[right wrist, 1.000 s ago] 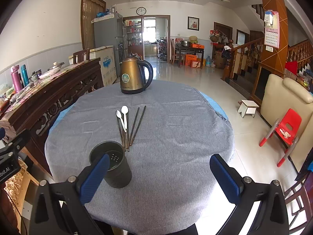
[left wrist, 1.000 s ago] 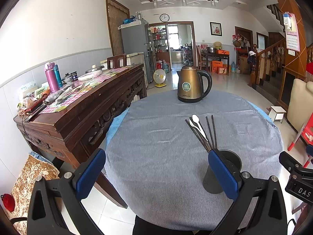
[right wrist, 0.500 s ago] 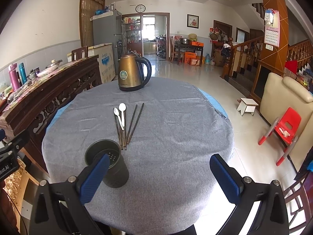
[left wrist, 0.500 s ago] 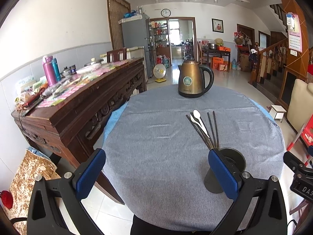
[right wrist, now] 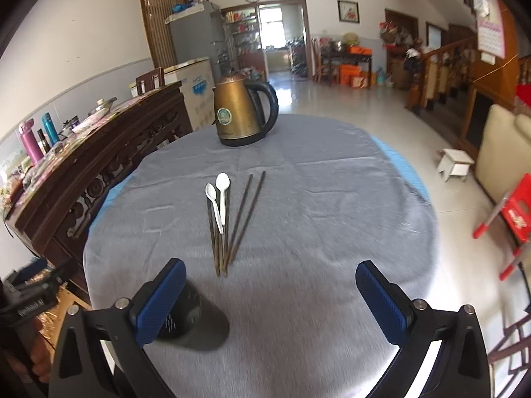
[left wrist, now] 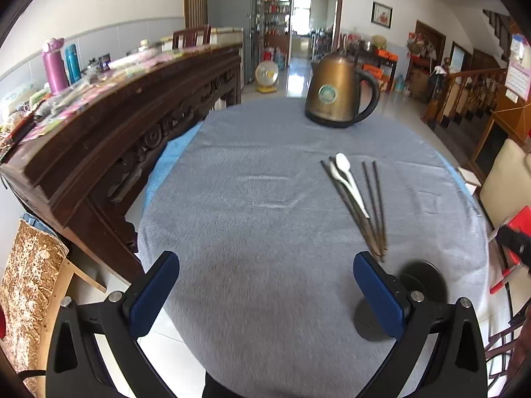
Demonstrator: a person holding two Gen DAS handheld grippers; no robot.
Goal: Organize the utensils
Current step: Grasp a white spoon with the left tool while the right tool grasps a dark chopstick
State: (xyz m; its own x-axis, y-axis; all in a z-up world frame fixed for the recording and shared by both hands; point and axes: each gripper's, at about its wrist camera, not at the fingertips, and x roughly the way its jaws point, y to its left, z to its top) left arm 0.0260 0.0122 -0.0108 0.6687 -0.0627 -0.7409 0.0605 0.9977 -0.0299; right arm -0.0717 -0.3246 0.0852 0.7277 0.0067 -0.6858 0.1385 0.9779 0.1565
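Observation:
Two white spoons [left wrist: 348,179] [right wrist: 219,199] and several dark chopsticks [left wrist: 371,209] [right wrist: 244,212] lie side by side on the grey cloth of the round table [left wrist: 249,199] [right wrist: 315,199]. A dark grey utensil holder [left wrist: 415,285] [right wrist: 195,325] stands upright just in front of the chopstick ends. My left gripper [left wrist: 265,295] is open and empty, to the holder's left. My right gripper [right wrist: 272,301] is open and empty, with its left finger partly hiding the holder.
A bronze electric kettle [left wrist: 338,93] [right wrist: 242,112] stands at the table's far side. A carved wooden sideboard [left wrist: 109,126] with bottles and clutter runs along the left. A red child's chair [right wrist: 511,219] and a white stool [right wrist: 454,162] stand on the floor at right.
Both grippers have moved forward over the table toward the utensils. The holder now sits low by the fingers in both views. Nothing on the table has moved.

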